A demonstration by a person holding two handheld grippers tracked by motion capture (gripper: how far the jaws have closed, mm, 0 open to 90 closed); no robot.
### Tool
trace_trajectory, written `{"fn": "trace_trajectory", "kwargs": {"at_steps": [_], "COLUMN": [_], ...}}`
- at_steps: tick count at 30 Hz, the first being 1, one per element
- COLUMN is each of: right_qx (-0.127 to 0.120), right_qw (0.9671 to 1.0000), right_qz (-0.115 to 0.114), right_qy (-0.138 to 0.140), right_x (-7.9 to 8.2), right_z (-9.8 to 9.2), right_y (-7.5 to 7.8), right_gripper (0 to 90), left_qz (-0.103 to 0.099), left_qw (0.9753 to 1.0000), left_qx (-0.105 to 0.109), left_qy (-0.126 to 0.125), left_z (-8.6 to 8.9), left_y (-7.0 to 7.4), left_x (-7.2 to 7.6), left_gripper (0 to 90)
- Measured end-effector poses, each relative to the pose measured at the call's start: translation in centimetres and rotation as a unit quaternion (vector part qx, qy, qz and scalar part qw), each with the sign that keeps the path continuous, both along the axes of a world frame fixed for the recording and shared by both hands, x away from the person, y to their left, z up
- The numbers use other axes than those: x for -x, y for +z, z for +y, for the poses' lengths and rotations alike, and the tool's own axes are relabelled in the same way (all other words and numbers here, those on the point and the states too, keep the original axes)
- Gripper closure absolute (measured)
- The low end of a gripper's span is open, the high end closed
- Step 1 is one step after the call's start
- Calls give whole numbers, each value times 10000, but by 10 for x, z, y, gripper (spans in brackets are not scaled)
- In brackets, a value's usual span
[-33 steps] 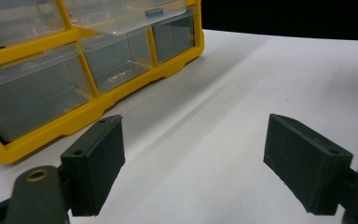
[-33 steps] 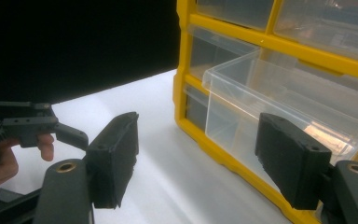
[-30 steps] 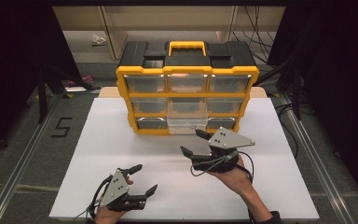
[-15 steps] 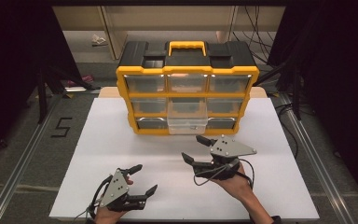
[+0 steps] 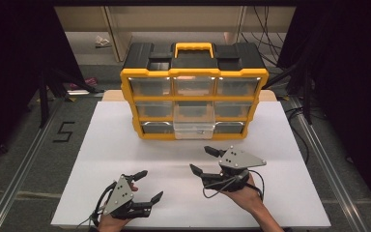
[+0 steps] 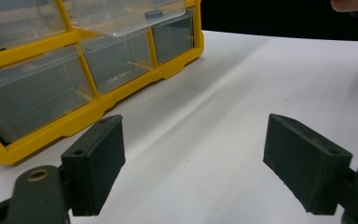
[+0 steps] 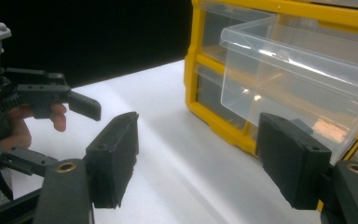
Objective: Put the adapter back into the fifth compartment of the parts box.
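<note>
Since one second ago, the right tongs moved back from the yellow organizer, toward the near worktop edge. Both tongs, left too, are wide open and empty. Right gripper view shows the clear drawer pulled out; left gripper view shows a small dark piece in it.

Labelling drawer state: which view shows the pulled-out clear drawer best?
Right gripper view: the pulled-out drawer is close, its front and side walls plain. The high view shows it small, jutting from the organizer's bottom row. Left gripper view catches just its underside.
</note>
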State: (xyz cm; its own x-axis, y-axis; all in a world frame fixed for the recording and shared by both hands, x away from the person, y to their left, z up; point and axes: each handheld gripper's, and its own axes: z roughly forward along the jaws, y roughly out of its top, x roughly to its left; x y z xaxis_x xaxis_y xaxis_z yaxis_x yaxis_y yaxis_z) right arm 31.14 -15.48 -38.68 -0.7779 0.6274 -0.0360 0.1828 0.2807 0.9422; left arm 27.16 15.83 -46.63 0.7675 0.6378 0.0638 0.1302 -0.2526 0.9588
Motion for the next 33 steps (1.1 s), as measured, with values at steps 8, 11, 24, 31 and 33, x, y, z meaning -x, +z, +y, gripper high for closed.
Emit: {"fn": "trace_trajectory", "kwargs": {"at_steps": [8, 11, 24, 31, 33], "right_qx": [-164, -229, -284, -338, -347], "right_qw": [9999, 9997, 9996, 9994, 9993], "right_qz": [-23, -40, -57, -71, -75], "right_qy": [1, -8, -50, -86, -103], "right_x": [4, 6, 12, 18, 19], "right_z": [-9, -12, -19, -25, -27], "right_y": [-1, 0, -6, -10, -13], "right_gripper": [308, 308, 303, 302, 302], "left_qz": [8, 8, 11, 3, -2], "left_qw": [10000, 10000, 10000, 10000, 10000], "left_qx": [49, 42, 54, 43, 44], "left_qy": [-3, -4, -7, 1, 4], "left_z": [0, 0, 0, 0, 1], "left_y": [0, 0, 0, 1, 1], "left_x": [0, 0, 0, 1, 1], "left_gripper": [200, 200, 200, 200, 200]}}
